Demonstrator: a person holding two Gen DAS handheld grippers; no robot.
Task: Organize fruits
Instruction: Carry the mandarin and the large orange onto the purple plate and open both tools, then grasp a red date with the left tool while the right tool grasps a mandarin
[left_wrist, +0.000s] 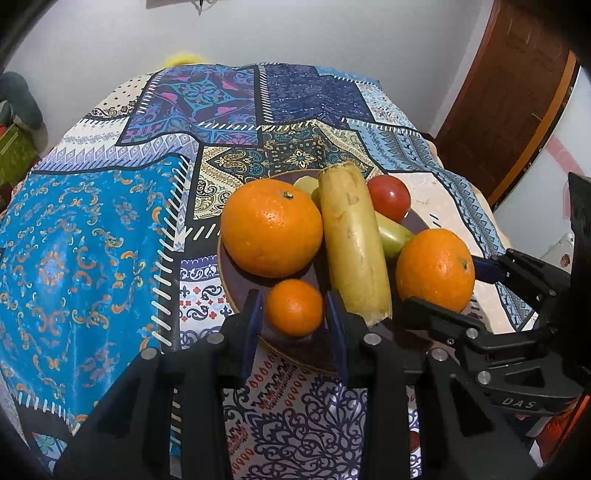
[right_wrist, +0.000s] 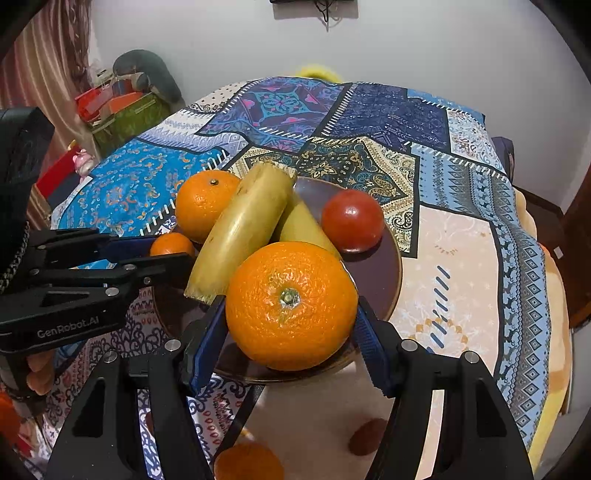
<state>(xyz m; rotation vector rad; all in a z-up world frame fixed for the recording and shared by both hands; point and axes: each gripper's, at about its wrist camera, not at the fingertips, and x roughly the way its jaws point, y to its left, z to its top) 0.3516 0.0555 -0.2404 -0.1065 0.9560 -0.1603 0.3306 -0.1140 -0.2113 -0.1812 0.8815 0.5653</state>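
Observation:
A dark round plate on the patterned tablecloth holds two large oranges, a small orange, a yellow banana piece, a greenish fruit and a red tomato. My left gripper is shut on the small orange at the plate's near edge. My right gripper is shut on a large orange at the plate's front. The other large orange lies at the plate's left.
The tablecloth covers the whole table. Another orange lies on the cloth below my right gripper. A wooden door stands at the right. Boxes and bags sit beyond the table's left.

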